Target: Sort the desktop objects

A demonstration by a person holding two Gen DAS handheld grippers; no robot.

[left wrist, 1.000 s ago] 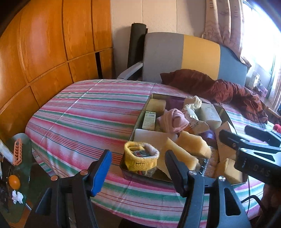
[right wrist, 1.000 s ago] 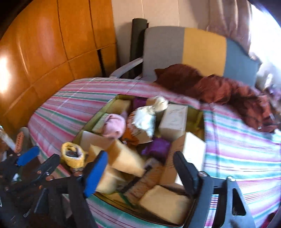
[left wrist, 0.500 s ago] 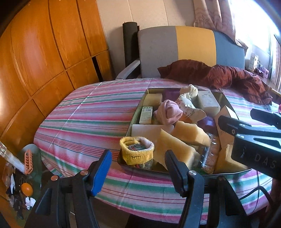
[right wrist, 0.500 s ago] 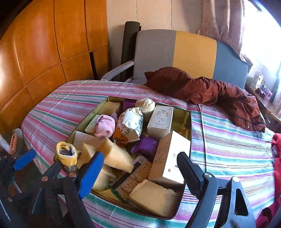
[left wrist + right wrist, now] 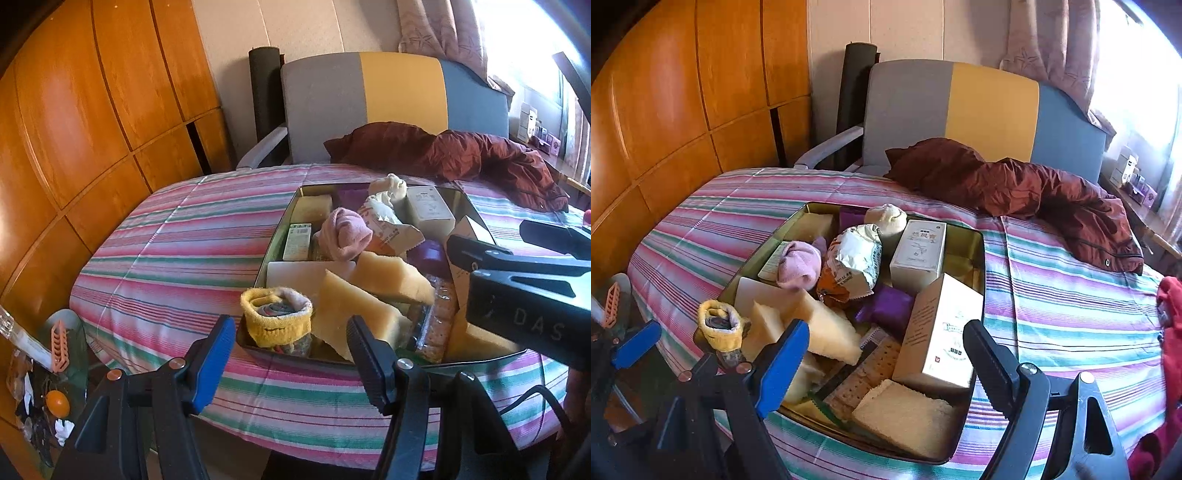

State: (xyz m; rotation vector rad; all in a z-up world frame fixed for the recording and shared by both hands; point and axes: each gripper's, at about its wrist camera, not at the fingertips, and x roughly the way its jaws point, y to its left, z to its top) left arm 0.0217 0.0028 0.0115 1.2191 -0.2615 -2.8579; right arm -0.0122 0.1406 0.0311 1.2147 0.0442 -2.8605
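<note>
Bright window (image 5: pixel 1141 74) glare upper right; sharp; fisheye-curved, dark corners.

The letters "DAS" stand in pale relief on the black body of the right gripper (image 5: pixel 532 325), seen at the near right edge of the left wrist view. Printing marks the white box (image 5: pixel 918 251) at the far side of the tray (image 5: pixel 977 236), the tilted carton (image 5: pixel 938 332) and the crumpled snack bag (image 5: pixel 855 258), all too small to read.
</note>
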